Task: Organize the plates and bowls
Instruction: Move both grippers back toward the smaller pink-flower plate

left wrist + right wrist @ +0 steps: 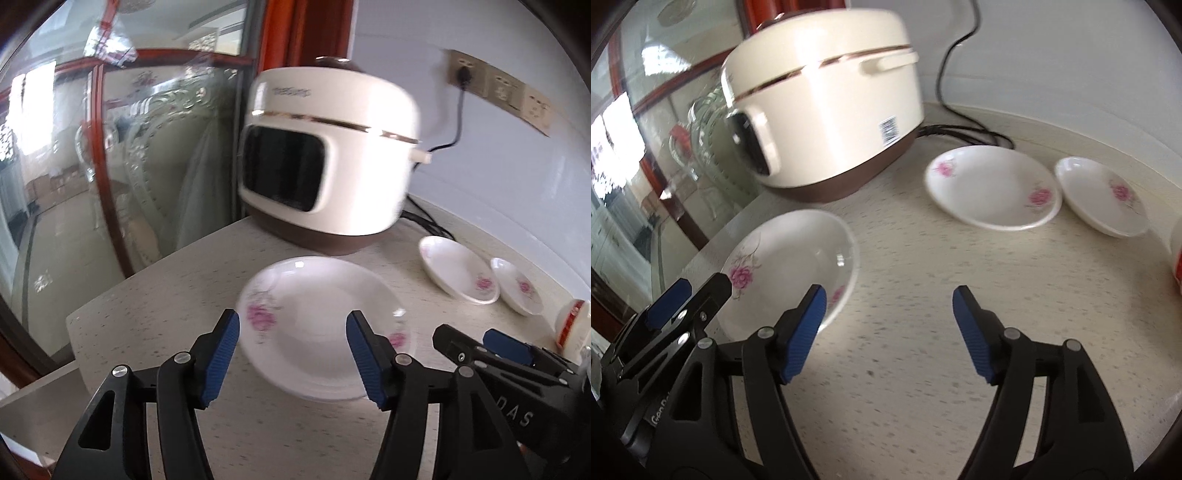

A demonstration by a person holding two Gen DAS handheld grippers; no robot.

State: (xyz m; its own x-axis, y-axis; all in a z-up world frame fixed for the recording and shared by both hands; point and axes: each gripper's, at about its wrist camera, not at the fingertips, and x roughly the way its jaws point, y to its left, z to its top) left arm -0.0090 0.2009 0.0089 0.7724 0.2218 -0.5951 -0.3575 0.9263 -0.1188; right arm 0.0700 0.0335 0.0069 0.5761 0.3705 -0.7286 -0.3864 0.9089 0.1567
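The left gripper (293, 356) hangs over the big plate (325, 325) with its jaws spread and nothing between the blue pads; on a black arm at 4 o'clock the letters "DAS" can be read. The right gripper (889, 334) is also spread and empty, above bare counter (923, 369). The big plate, white with pink flowers, lies flat on the counter at 10 o'clock in the right view. Two smaller flowered plates (993, 186) (1102, 195) sit just beside each other at 1 o'clock, near the wall. A cream and brown rice cooker (827, 99) stands behind the big plate; it bears a barcode sticker and blurred, unreadable lettering. The counter is pale and speckled. A wall socket strip (498, 88) holds a black plug.
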